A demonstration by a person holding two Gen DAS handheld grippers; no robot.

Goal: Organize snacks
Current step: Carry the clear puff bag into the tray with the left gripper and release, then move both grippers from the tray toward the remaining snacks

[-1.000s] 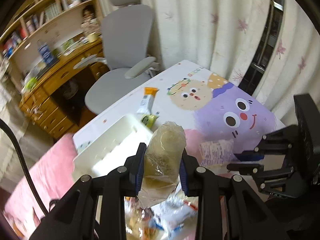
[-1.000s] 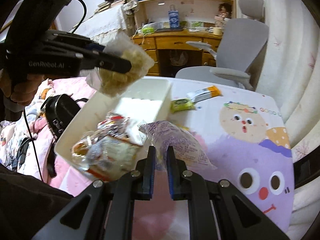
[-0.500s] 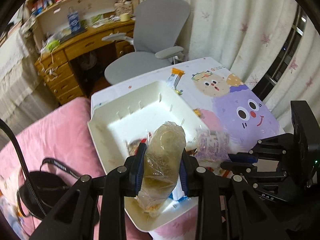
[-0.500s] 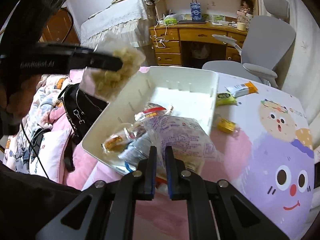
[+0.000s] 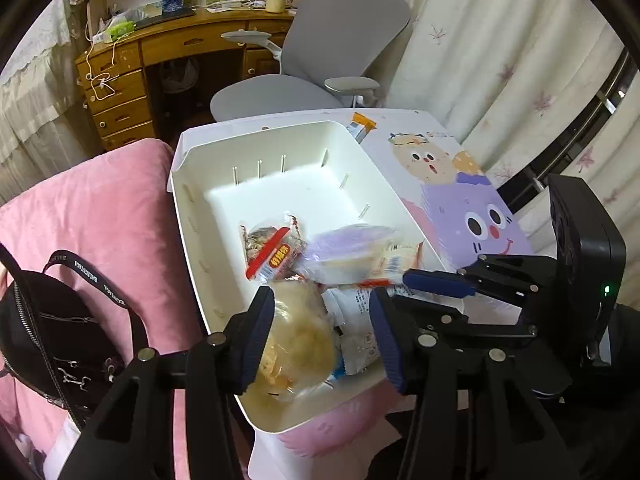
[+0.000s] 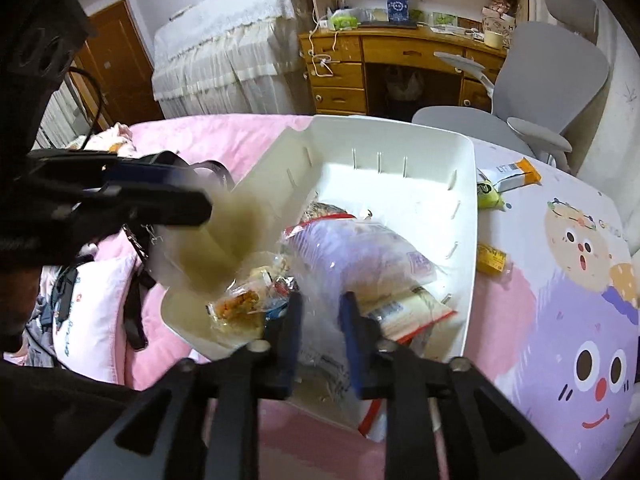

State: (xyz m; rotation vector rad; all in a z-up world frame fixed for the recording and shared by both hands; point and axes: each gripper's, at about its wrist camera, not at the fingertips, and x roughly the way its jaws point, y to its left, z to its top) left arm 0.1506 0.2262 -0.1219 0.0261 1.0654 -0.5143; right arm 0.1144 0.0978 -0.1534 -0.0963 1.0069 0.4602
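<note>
Both claws have moved over the white bin [image 5: 192, 216] and just opened. The left claw [image 5: 320, 340] has let go of the clear bread packet [image 5: 296, 344]; the right claw [image 6: 320, 332] has released the purple bag [image 6: 360, 256].

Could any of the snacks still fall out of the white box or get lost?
Maybe. The white box hangs past the table edge over the pink blanket, so more weight at that end might tip it. The left gripper has just been opening, and its yellowish snack bag sits near the box's low rim. The orange-ended bar and the small yellow packet wait outside on the table.
</note>
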